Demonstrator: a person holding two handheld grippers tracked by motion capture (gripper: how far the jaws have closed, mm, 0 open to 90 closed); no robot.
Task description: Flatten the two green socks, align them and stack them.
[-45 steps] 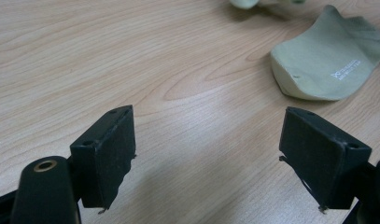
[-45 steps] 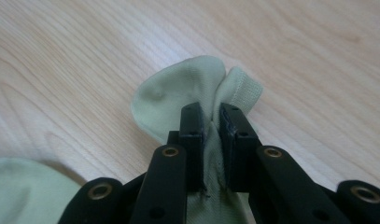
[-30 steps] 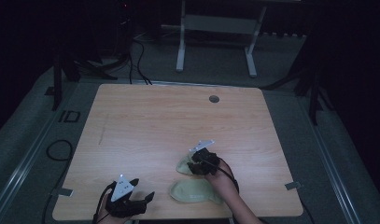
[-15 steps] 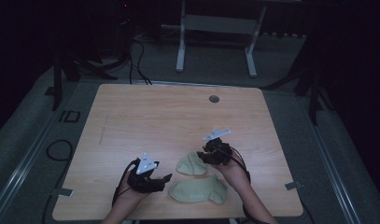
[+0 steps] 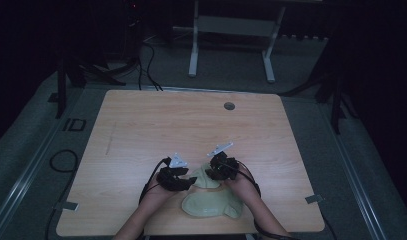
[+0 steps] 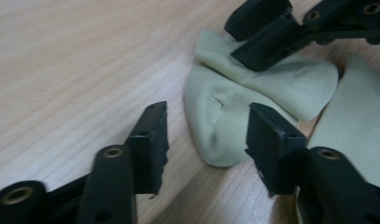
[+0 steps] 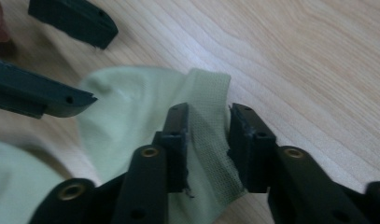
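In the high view, the small pale green knit sock point(image 5: 205, 179) lay mostly hidden under the left gripper point(image 5: 183, 182) and the right gripper point(image 5: 214, 173), so its outline could not be made out. The larger pale green sock point(image 5: 206, 206) nearer the person was partly covered at its right by the person's right hand point(image 5: 241, 182). In the left gripper view that larger sock point(image 6: 360, 116) was cut off by the right edge. In the right gripper view, the ribbed cuff of the small sock point(image 7: 204, 135) ran out of sight between the black jaws, and its near part was blurred.
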